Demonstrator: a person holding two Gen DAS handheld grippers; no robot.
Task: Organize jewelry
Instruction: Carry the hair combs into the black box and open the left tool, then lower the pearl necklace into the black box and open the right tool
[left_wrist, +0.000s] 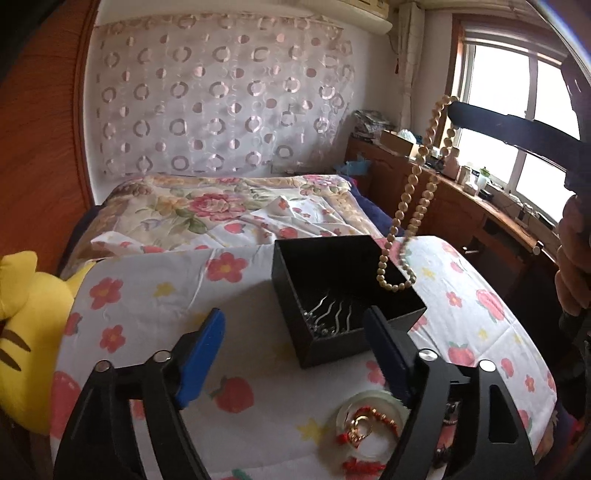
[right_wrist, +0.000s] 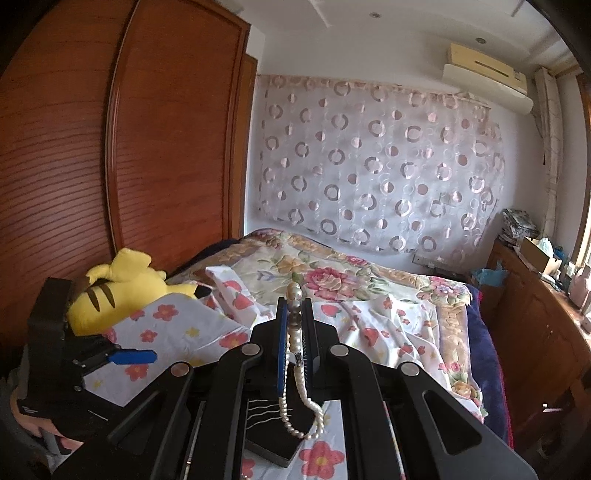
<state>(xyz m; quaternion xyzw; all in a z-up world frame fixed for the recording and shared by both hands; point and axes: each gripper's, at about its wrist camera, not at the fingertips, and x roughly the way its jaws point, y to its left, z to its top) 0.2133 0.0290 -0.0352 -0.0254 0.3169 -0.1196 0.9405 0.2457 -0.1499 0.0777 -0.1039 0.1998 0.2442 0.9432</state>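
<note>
My right gripper is shut on a pearl necklace, held high in the air. In the left wrist view the necklace hangs from the right gripper, its lower loop dangling over the open black box. Wavy silver hair pins lie inside the box. My left gripper is open and empty, low over the flowered cloth, just in front of the box. A pale jade bangle with red-and-gold jewelry lies under my left gripper's right finger.
A yellow plush toy sits at the left edge of the cloth-covered surface. The bed lies beyond. A wooden desk with clutter runs along the window at right. A wooden wardrobe stands left.
</note>
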